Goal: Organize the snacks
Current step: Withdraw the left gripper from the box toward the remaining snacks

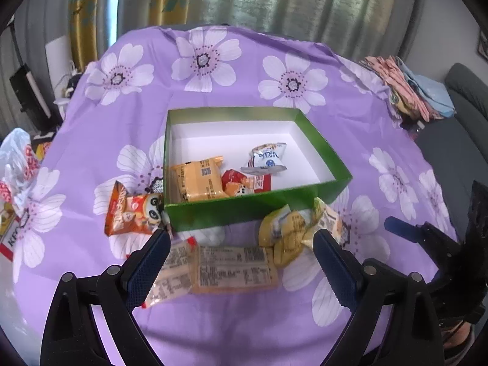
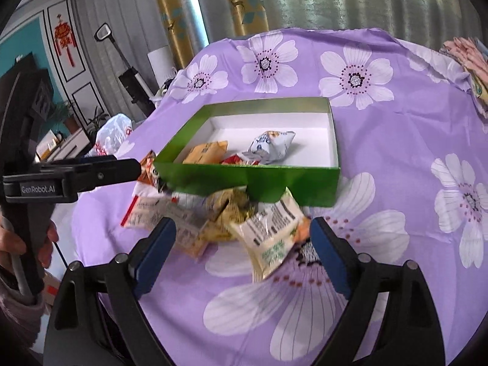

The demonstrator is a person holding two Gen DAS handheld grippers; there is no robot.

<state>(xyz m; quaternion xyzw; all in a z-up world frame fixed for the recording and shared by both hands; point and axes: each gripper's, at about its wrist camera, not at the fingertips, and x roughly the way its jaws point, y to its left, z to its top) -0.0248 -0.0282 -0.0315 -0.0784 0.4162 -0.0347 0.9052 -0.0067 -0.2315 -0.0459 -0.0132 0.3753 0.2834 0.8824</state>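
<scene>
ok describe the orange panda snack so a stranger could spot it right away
Find the green box on the purple flowered cloth. Just outside its near-left corner lies an orange packet. It alone shows a cartoon panda face; the nearby packets are pale or yellow.

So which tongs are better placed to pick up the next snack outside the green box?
Probably the right tongs: open, with the white-green packet directly between their fingers. The left tongs, also open, hang above the flat packets.

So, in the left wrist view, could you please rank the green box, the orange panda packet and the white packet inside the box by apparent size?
1. Green box, clearly largest.
2. Orange panda packet.
3. White packet; it lies farther from the camera, so this ranking is unsure.
</scene>
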